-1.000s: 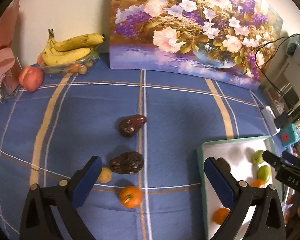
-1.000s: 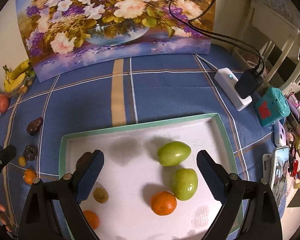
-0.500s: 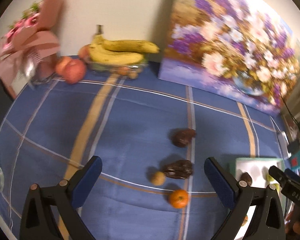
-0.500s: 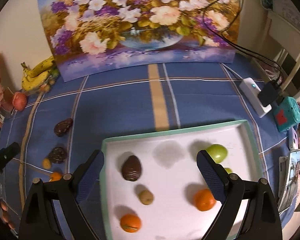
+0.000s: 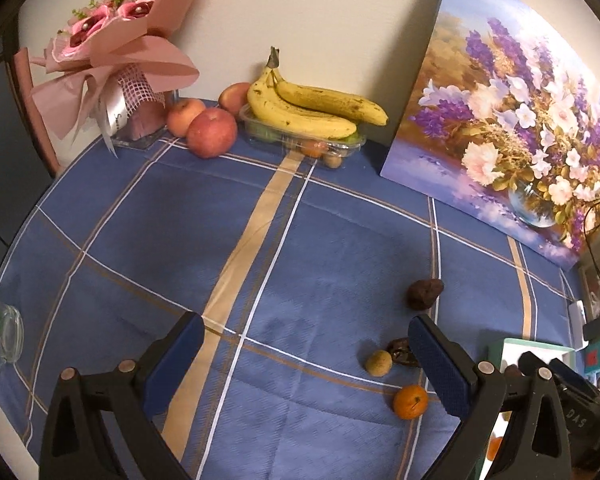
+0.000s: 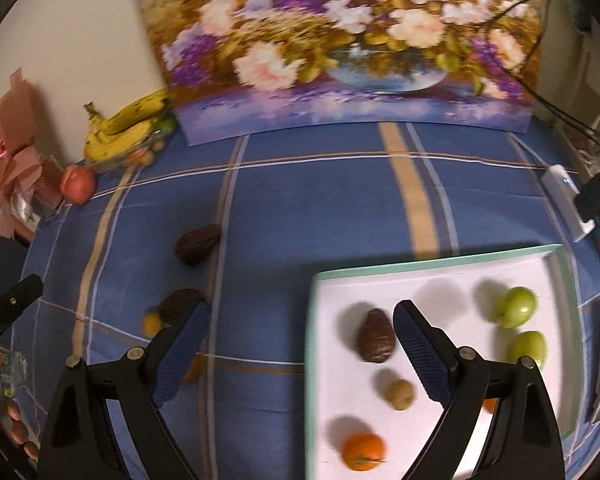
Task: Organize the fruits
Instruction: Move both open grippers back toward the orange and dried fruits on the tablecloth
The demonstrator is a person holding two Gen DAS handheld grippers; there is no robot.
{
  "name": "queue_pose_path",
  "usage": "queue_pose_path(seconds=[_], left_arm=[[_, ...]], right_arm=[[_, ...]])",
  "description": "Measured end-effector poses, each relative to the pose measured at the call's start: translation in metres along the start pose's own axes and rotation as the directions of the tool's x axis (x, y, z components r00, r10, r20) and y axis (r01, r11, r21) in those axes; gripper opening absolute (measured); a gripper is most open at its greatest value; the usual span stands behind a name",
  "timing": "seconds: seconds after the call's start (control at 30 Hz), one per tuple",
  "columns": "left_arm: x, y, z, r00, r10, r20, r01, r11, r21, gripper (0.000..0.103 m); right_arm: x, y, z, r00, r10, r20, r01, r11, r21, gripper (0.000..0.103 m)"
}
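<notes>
Left wrist view: left gripper (image 5: 304,354) has its jaws spread wide with nothing between them, hanging over bare blue tablecloth (image 5: 148,216).
Loose fruit, left view: dark fruit (image 5: 425,293) at about 2 o'clock from the gripper, a small yellowish fruit (image 5: 379,362) and an orange (image 5: 410,401) at 3 to 4 o'clock, and a second dark fruit (image 5: 400,354) half hidden behind the right finger.
Risk here: the little round ones sit close together, so going for one could nudge its neighbour and send it rolling (round fruit on cloth, you know how it goes).
Right wrist view: right gripper (image 6: 300,346) is also wide apart and empty, straddling the left rim of the white tray (image 6: 420,270).
In the tray: brown fruit (image 6: 375,340), small tan fruit (image 6: 399,394), another orange (image 6: 363,451), two green fruits (image 6: 515,307) at 2 o'clock.
Risk here: a finger could catch the rim and shove the tray, scattering what's already sorted.
Blur: this view is smeared, so fine positions are iffy.
</notes>
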State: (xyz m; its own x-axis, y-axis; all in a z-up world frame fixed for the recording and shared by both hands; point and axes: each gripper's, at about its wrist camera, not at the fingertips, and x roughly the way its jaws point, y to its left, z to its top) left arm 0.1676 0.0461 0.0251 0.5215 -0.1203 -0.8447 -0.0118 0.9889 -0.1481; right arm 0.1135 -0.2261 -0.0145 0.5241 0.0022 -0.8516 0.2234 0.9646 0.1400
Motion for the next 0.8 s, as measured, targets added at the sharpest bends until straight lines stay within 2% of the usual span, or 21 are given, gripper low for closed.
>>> queue_pose_path(seconds=[0.27,0.43,0.63,0.8], left_arm=[[0.028,-0.005,-0.007,0.994,0.038,-0.099,-0.031,0.997,0.075,0.103],[0.043,0.000,-0.010,0.988,0.049,-0.145,-0.039,0.996,0.075,0.103],[0.047,0.012,-0.009,0.985,0.057,-0.163,-0.046,0.997,0.066,0.103],[0.051,0.018,-0.008,0.983,0.057,-0.175,-0.048,0.997,0.052,0.103]], right_arm=[[0.022,0.034,-0.009,0.996,0.062,-0.064,-0.065,0.997,-0.040,0.091],[0.040,0.048,-0.018,0.989,0.087,-0.117,-0.093,0.995,-0.048,0.087],[0.056,0.066,-0.028,0.981,0.095,-0.168,-0.109,0.991,-0.079,0.087],[0.068,0.079,-0.034,0.975,0.087,-0.205,-0.112,0.987,-0.114,0.076]])
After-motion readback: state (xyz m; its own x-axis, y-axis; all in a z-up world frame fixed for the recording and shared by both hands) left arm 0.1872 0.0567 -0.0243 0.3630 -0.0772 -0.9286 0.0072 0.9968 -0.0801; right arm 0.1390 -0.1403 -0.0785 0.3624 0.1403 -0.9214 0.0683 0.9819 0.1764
